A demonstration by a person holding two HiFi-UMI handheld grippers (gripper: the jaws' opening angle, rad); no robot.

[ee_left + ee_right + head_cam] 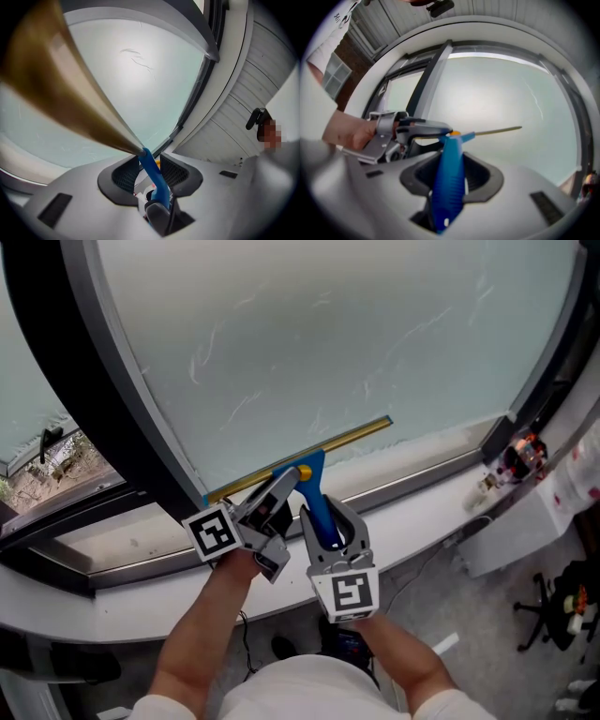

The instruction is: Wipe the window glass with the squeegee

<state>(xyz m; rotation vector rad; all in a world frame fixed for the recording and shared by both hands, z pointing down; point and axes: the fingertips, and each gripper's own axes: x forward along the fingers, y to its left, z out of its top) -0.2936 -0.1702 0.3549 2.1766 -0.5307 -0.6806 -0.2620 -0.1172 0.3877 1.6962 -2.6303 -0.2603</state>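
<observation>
Step in hand, by my read: bottom of a wipe stroke. The squeegee has its brass blade rail against the window glass, just above the sill and roughly parallel to it. Whether the rubber edge is actually pressed on the glass can't be told. Faint streaks show on the glass well above the sill, so the job looks unfinished. The next move likely calls for lifting the blade off just above the sill, carrying it up away from the sill and drawing it down again with even pressure from both grips, keeping the rail flat. Left hand-held gripper: jaws nearly together, clamped on the squeegee's neck where the blue handle meets the rail, on the end away from the sill. Right hand-held gripper: jaws closed to handle width around the blue handle's middle, on the sill side of the left one, with the handle running straight down between them in the right gripper view. The two grips sit just beside each other, nearly touching.
</observation>
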